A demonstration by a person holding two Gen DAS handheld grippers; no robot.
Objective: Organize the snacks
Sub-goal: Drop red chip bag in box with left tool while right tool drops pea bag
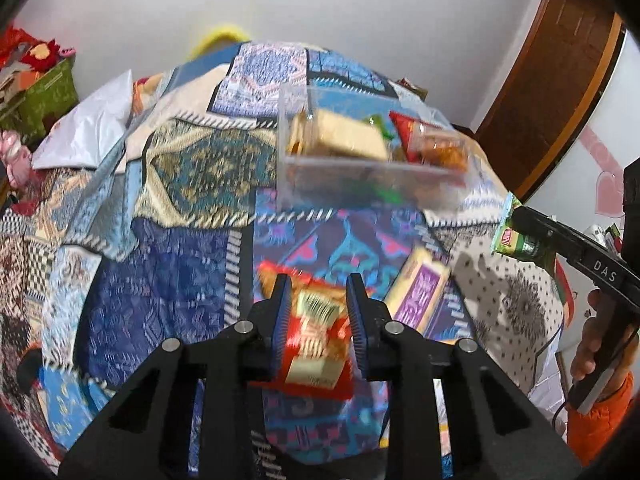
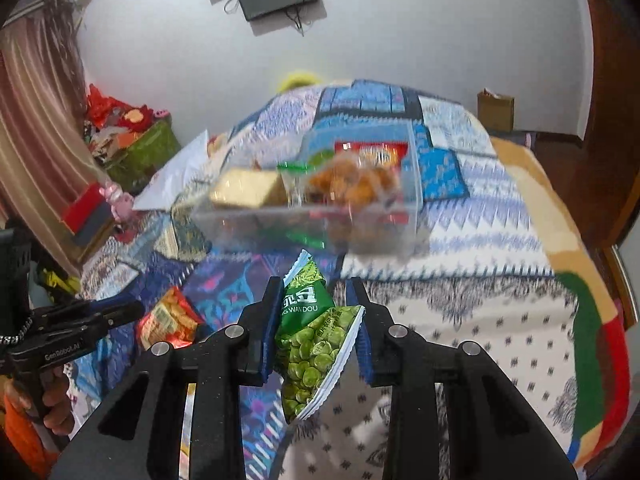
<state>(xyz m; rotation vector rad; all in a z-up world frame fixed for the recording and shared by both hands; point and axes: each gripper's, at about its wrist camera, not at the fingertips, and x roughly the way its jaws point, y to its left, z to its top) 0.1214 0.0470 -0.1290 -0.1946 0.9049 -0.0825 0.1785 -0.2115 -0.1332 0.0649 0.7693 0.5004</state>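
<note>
With the left gripper clamped on a red snack packet and the right gripper clamped on a green pea packet, carry both level to the clear box on the bedspread ahead, then release above it.

Red snack packet and green pea packet — both lifted, clamped.

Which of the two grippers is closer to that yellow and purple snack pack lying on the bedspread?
Left. The left gripper, clamped on a red snack packet, is just beside the yellow and purple pack. The right gripper, holding a green pea packet, is farther off to its other side.
</note>
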